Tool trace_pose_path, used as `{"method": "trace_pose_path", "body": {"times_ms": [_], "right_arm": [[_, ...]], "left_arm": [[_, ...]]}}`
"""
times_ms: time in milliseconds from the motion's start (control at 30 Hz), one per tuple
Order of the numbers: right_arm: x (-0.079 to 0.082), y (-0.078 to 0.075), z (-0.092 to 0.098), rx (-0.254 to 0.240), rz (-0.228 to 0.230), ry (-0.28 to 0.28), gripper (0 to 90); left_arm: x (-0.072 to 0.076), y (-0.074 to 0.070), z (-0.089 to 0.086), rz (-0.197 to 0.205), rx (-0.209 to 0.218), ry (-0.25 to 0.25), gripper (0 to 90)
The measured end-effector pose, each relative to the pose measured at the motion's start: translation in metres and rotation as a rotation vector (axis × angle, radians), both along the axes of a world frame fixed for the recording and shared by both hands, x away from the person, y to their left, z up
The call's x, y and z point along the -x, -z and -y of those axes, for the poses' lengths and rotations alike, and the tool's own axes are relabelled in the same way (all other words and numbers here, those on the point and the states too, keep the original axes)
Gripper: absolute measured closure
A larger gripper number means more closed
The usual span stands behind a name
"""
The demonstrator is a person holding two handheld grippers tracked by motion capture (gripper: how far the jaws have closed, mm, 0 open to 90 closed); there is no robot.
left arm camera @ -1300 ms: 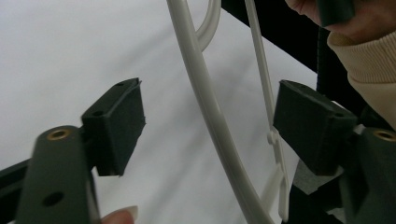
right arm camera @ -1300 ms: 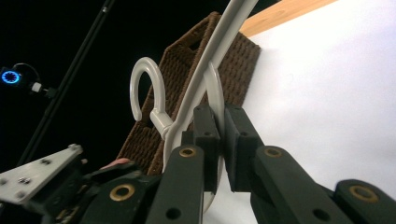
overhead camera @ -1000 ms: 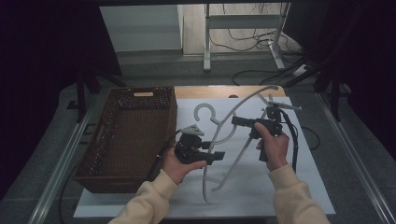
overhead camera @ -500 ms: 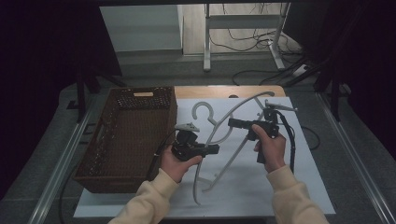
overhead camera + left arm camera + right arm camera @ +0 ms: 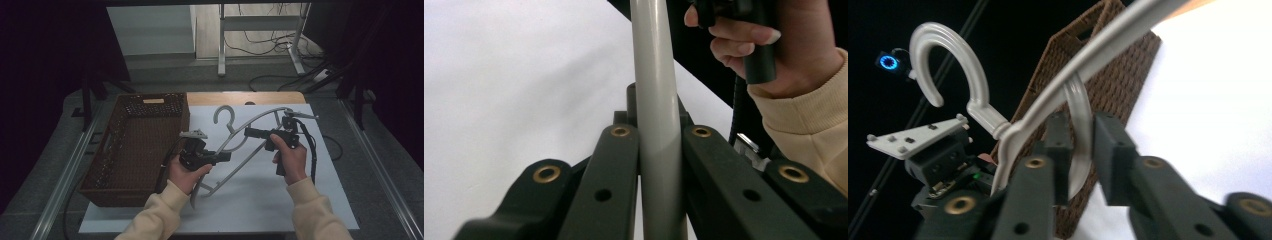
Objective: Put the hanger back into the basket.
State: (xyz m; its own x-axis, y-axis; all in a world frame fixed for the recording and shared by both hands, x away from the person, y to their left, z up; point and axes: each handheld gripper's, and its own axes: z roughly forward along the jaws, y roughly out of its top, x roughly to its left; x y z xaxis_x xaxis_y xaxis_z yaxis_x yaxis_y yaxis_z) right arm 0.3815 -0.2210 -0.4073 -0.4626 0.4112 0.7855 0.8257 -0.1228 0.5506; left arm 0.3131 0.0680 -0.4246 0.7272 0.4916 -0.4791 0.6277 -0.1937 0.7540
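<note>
A grey plastic hanger (image 5: 240, 165) hangs tilted above the white sheet (image 5: 260, 210), its hook (image 5: 225, 112) toward the far side. My left gripper (image 5: 227, 156) is shut on one straight bar of the hanger (image 5: 659, 100), and its jaws have just closed on it. My right gripper (image 5: 247, 132) reaches the hanger near its neck. In the right gripper view the curved inner bar (image 5: 1080, 115) sits between the jaws of my right gripper (image 5: 1080, 135). Those jaws have just been opening and no longer press on the bar.
A brown woven basket (image 5: 100, 160) stands on the left of the table, close to my left hand, with its wall (image 5: 1118, 85) behind the hanger. The white sheet has free room toward the near right. Cables and a desk frame (image 5: 260, 30) lie beyond the table's far edge.
The left jaws have closed on the hanger's bar. The hanger's lower end has swung a little to the left. The right hand has stayed in place.
</note>
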Motion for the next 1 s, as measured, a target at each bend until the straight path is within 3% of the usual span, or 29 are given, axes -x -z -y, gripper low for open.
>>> {"method": "trace_pose_path", "body": {"times_ms": [67,133,200,300,333,400,433,467,567,700,800,900,1000], "right_arm": [[0.002,-0.001,0.003,-0.011,0.032,0.011,62.2],[0.005,-0.003,0.007,0.014,0.086,0.027,48.6],[0.009,-0.005,0.013,0.069,0.154,0.039,32.9],[0.019,-0.008,0.023,0.132,0.244,0.032,23.8],[0.025,-0.01,0.027,0.18,0.303,0.032,19.2],[0.036,-0.014,0.032,0.267,0.363,0.038,10.0],[0.044,-0.015,0.038,0.308,0.39,0.03,9.9],[0.048,-0.015,0.042,0.315,0.402,0.023,9.9],[0.062,-0.009,0.063,0.312,0.423,0.02,9.7],[0.071,0.003,0.084,0.354,0.422,0.052,9.7],[0.069,0.016,0.092,0.383,0.416,0.051,9.7],[0.063,0.033,0.095,0.4,0.377,0.048,9.4],[0.059,0.045,0.092,0.48,0.355,0.029,9.4]], "left_arm": [[0.0,0.001,0.0,0.001,-0.002,-0.003,87.6],[0.0,0.001,0.0,0.003,-0.008,-0.004,87.6],[0.0,0.002,0.0,0.002,-0.012,-0.002,87.6],[0.0,0.001,0.0,0.003,-0.01,-0.004,87.6],[0.001,0.001,-0.001,0.003,-0.008,-0.005,87.6],[0.002,-0.002,-0.002,0.005,-0.001,-0.009,87.6],[0.002,-0.002,-0.002,0.007,0.001,-0.007,87.6],[0.002,-0.004,-0.003,0.009,0.004,-0.007,87.6],[0.004,-0.009,-0.005,0.016,0.017,-0.008,87.6],[0.006,-0.015,-0.007,0.023,0.02,-0.001,87.6],[0.009,-0.022,-0.009,0.031,0.025,0.006,87.6],[0.011,-0.029,-0.014,0.043,0.027,0.009,87.6],[0.013,-0.037,-0.021,0.059,0.021,0.008,87.6]]}}
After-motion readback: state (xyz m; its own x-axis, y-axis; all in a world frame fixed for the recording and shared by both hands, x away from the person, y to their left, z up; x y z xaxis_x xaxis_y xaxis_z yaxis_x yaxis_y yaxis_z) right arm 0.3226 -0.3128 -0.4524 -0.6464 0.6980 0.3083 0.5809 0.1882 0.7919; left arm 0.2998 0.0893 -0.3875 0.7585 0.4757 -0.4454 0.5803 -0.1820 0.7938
